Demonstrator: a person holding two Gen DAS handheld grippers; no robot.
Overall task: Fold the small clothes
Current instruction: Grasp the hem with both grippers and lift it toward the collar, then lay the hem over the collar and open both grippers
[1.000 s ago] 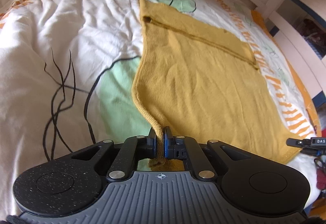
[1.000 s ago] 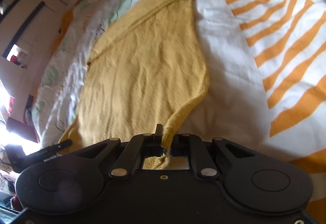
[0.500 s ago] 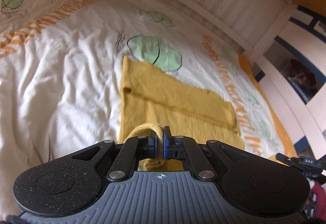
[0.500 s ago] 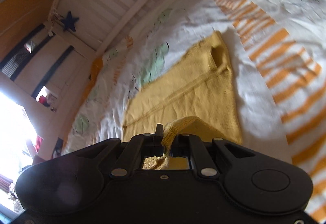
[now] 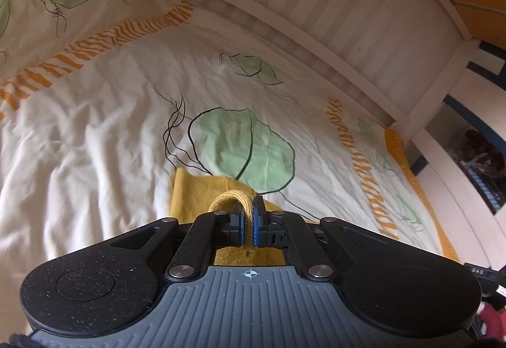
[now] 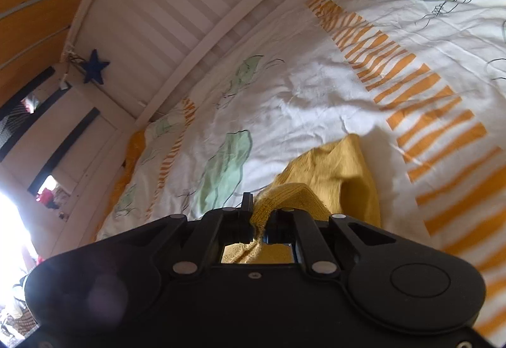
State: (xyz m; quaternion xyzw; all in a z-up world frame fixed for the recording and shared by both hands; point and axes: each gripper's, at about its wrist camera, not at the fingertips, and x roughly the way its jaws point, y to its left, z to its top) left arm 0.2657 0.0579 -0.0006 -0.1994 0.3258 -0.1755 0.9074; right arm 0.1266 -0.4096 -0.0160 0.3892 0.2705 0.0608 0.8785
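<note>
A mustard-yellow knit garment (image 5: 193,193) lies on the bed. Only its far part shows beyond each gripper; the rest is hidden under the gripper bodies. My left gripper (image 5: 248,218) is shut on a ribbed edge of the garment, which loops up over the fingers. My right gripper (image 6: 261,215) is shut on another ribbed edge of the same garment (image 6: 341,164), which bunches up in front of it.
The bed has a white duvet (image 5: 95,126) with green leaf prints and orange stripes. A white slatted bed rail (image 5: 284,0) runs along the far side, also in the right wrist view (image 6: 189,15). A blue star (image 6: 94,66) hangs on the bed frame.
Both grippers have carried their held edges forward over the garment toward its far end. Much less of the yellow cloth shows ahead than before, and the views tilted up toward the bed rail.
</note>
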